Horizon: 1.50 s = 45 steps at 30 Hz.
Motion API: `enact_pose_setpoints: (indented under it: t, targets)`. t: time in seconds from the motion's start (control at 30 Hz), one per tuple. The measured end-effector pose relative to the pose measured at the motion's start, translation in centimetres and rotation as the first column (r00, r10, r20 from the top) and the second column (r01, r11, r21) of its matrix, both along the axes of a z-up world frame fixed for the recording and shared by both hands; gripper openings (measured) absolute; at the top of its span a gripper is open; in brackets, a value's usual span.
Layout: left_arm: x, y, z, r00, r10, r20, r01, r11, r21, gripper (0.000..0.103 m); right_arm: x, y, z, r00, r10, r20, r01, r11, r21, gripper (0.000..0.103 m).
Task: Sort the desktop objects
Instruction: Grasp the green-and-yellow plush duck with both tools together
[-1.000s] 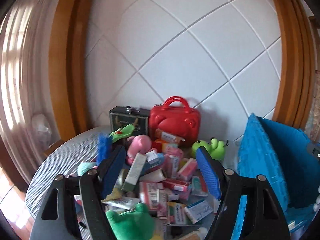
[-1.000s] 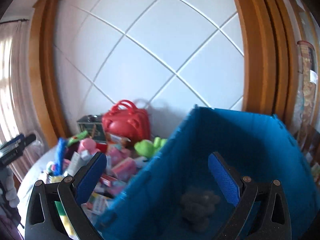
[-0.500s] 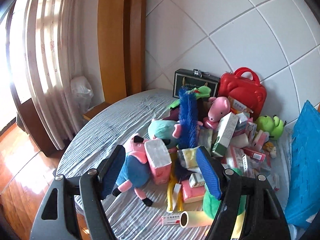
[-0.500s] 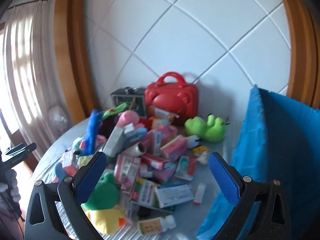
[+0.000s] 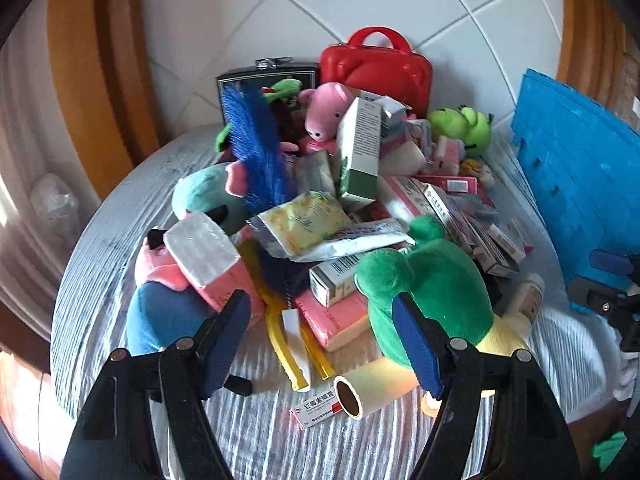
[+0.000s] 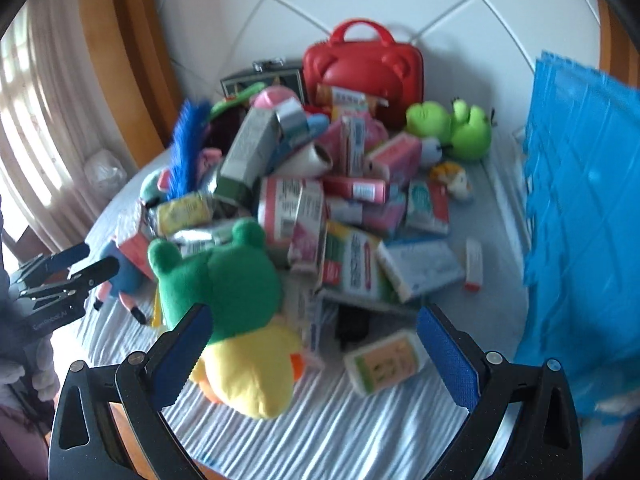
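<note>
- Curtains hang at the far left, beside a wooden frame; a round table (image 5: 100, 240) with a striped cloth carries the whole heap you are to sort.
- Your left gripper (image 5: 320, 340) hangs over the table's near side with its jaws apart and nothing between the pads; in the right wrist view it (image 6: 60, 276) shows at the left edge.
- Just ahead of its left finger lies a plush pig in a blue outfit (image 5: 168, 312), its long axis running away from you up to the left, with a pink tissue pack (image 5: 204, 256) across it.
- A blue brush (image 5: 256, 148) stands nearly upright in the heap, bristles up, tilted slightly left.
- Near the table's front edge a paper roll (image 5: 376, 388) lies with its open end facing you and to the left, touching a small white medicine box (image 5: 316, 406).
- A tall green and white box (image 5: 360, 148) stands on end in the middle, leaning slightly left.
- The green and yellow plush frog (image 6: 224, 292) lies with its green head away from you and its yellow body toward you.
- Your right gripper (image 6: 316, 352) is spread wide and holds nothing; the frog's yellow end sits by its left finger, a white bottle (image 6: 384, 360) lies on its side by the right one.
- At the back stand a red case (image 5: 376, 72) and a light green plush (image 5: 464, 128).
- A blue bin (image 6: 580, 208) fills the right edge.
</note>
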<state>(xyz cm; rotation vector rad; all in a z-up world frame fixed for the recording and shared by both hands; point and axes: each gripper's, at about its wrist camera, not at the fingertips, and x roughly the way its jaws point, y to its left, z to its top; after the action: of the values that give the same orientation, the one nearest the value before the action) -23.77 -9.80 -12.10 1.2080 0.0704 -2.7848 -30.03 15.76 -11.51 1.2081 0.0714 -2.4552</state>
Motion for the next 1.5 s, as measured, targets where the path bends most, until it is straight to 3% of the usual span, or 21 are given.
enact_pose_setpoints:
  t: [0.13,0.3,0.43,0.6,0.7,0.8,0.9,1.0,1.1,1.23,1.37,1.43,1.5]
  targets:
    - [-0.8,0.6,-0.5,0.992,-0.125,-0.006,0.125,0.992,-0.011,0.073,1.5,-0.3,-1.9,0.994,-0.094,0.048,0.094,0.996,0.012,0.103]
    - [-3.8,3.1,0.5,0.977,-0.21,-0.024,0.209,0.977,-0.036,0.073,3.5,0.1,-3.1,0.982,-0.17,0.084,0.168,0.985,0.031,0.103]
    - [-7.3,3.9,-2.5,0.989,-0.109,0.102,0.123,0.982,-0.146,0.073,4.8,-0.1,-3.2,0.983,-0.172,0.067,0.17,0.985,0.034,0.103]
    - [-3.9,2.0,-3.4,0.991,-0.058,0.122,0.071,0.992,-0.107,0.073,6.0,-1.4,-6.1,0.984,-0.103,0.147,0.115,0.991,-0.073,0.103]
    - [-2.8,1.6,-4.3,0.985,-0.071,0.159,0.09,0.99,-0.113,0.073,6.0,-2.9,-8.4,0.977,-0.1,0.187,0.108,0.993,-0.038,0.103]
    - [-1.5,1.3,-3.9,0.982,-0.124,0.141,0.135,0.988,-0.076,0.073,5.4,-3.3,-9.7,0.975,-0.137,0.173,0.138,0.99,0.005,0.103]
    - [0.0,1.7,-2.8,0.968,-0.236,0.085,0.239,0.971,-0.03,0.073,5.3,-2.6,-9.3,0.973,-0.185,0.142,0.19,0.982,-0.022,0.103]
    - [0.7,3.2,-2.8,0.933,-0.352,0.075,0.356,0.933,-0.047,0.073,5.1,-2.1,-8.9,0.965,-0.231,0.125,0.238,0.97,-0.046,0.103]
    - [0.7,3.8,-2.7,0.921,-0.384,0.07,0.389,0.916,-0.099,0.073,4.7,-1.8,-9.1,0.953,-0.266,0.145,0.276,0.96,-0.054,0.103]
    - [1.7,3.1,-1.0,0.903,-0.429,0.034,0.43,0.9,-0.065,0.073,4.6,-2.0,-8.9,0.941,-0.302,0.15,0.318,0.944,-0.089,0.102]
    - [1.8,4.6,-2.8,0.862,-0.496,0.11,0.506,0.857,-0.1,0.073,4.5,-3.0,-8.7,0.945,-0.293,0.143,0.311,0.943,-0.121,0.102]
    - [0.7,5.0,-4.7,0.864,-0.48,0.15,0.498,0.859,-0.121,0.073,4.5,-3.1,-8.7,0.941,-0.306,0.147,0.324,0.938,-0.12,0.102]
    - [-0.5,4.7,-5.9,0.87,-0.464,0.169,0.482,0.871,-0.091,0.073,4.8,-2.5,-8.8,0.928,-0.337,0.16,0.357,0.926,-0.121,0.103]
